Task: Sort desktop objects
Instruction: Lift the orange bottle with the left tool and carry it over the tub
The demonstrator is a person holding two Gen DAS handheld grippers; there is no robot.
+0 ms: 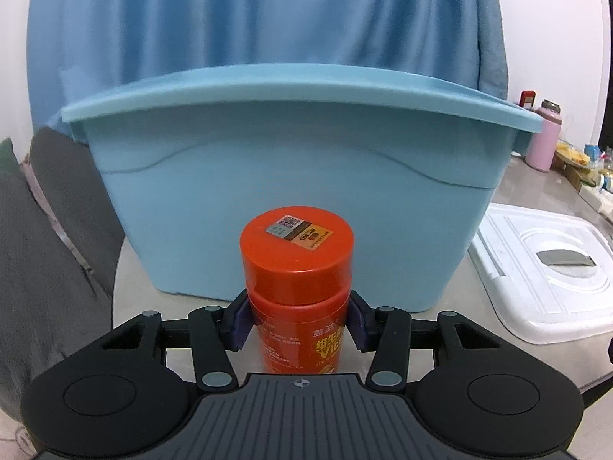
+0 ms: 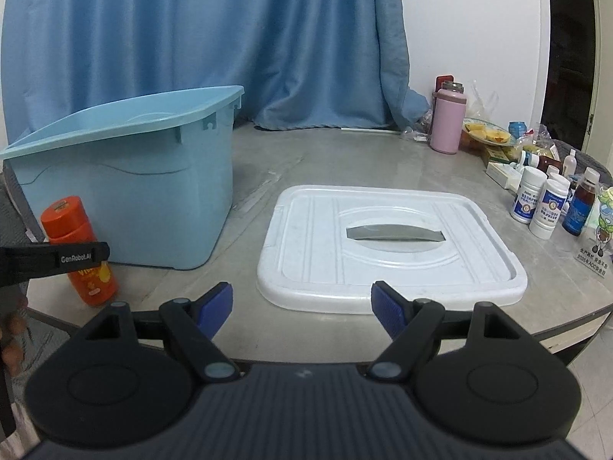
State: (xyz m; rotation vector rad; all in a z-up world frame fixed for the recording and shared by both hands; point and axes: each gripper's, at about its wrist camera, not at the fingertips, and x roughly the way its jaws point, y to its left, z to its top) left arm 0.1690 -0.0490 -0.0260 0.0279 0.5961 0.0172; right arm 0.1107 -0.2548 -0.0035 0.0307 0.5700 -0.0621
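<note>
My left gripper (image 1: 299, 320) is shut on an orange vitamin bottle (image 1: 297, 268) with an orange cap, held upright just in front of the light blue storage bin (image 1: 291, 176). In the right wrist view the same orange bottle (image 2: 82, 253) stands at the table's left edge beside the blue bin (image 2: 126, 180), with the left gripper's black finger (image 2: 57, 258) across it. My right gripper (image 2: 302, 306) is open and empty, above the table's front edge, just in front of the bin's white lid (image 2: 387, 249).
The white lid also shows at the right of the left wrist view (image 1: 544, 264). A pink thermos (image 2: 446, 120), a plate of food (image 2: 486, 132), and several medicine bottles (image 2: 544, 203) crowd the table's right side. A blue curtain (image 2: 191, 38) hangs behind. A grey chair (image 1: 46, 253) stands left.
</note>
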